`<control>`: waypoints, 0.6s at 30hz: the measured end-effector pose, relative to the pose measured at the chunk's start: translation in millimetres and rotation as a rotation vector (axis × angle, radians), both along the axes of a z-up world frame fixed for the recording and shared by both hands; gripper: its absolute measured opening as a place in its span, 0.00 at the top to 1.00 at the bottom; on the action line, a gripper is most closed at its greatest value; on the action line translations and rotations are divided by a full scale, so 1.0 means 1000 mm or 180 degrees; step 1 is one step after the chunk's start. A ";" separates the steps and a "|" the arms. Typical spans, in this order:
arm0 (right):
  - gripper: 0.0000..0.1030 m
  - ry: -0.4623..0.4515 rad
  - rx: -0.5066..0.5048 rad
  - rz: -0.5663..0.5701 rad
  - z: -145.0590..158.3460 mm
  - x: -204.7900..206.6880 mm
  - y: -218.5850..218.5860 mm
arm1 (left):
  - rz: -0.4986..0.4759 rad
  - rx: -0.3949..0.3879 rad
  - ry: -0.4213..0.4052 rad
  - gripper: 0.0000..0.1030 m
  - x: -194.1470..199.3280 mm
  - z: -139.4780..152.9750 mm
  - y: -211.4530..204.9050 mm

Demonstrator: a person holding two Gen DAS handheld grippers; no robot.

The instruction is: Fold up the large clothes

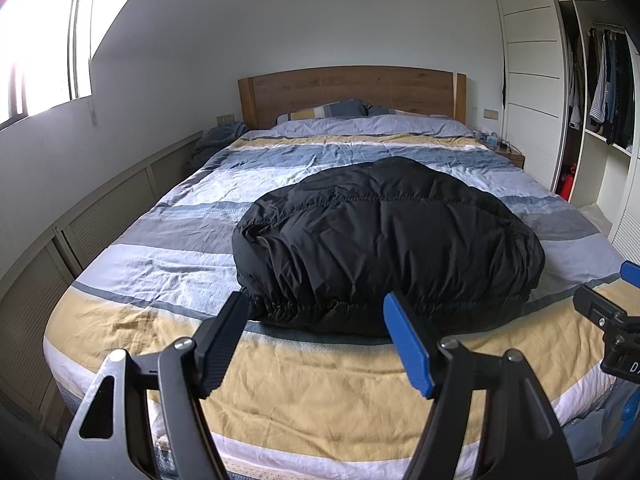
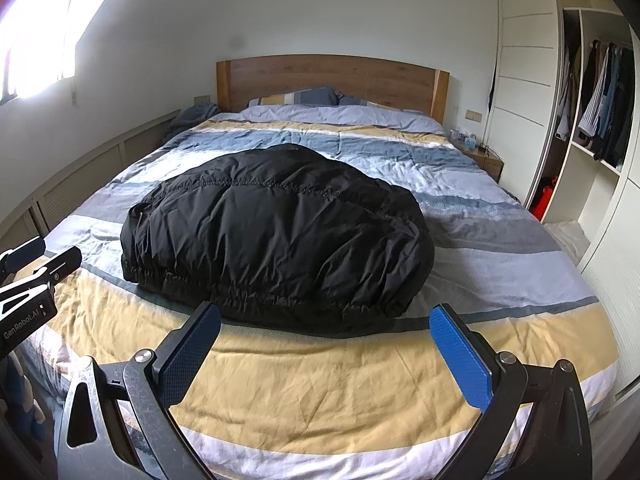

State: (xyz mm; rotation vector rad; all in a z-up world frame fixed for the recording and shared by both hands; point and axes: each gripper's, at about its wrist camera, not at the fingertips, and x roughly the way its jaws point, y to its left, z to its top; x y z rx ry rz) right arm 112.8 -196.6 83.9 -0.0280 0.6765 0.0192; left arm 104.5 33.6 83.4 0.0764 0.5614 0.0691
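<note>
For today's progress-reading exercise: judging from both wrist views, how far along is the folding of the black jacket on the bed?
Done: the black jacket lies as a compact folded bundle on the striped duvet, its elastic hem facing the cameras. In hand: nothing; the left gripper and right gripper are open, short of the hem. Left: seemingly little; perhaps only tidying.

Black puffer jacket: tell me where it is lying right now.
The black puffer jacket lies bundled on the striped duvet, nearer the foot of the bed than the wooden headboard. In both wrist views it sits just beyond the open fingertips, untouched.
</note>
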 end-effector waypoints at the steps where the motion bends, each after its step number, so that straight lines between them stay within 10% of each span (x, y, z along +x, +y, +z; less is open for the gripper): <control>1: 0.00 0.0002 0.0003 -0.0001 0.000 0.000 0.000 | -0.0001 -0.0004 0.0001 0.33 0.000 0.000 0.000; 18: 0.00 0.0004 0.0003 -0.0011 -0.001 0.000 0.000 | -0.0018 -0.0038 0.0027 0.33 0.002 -0.003 0.000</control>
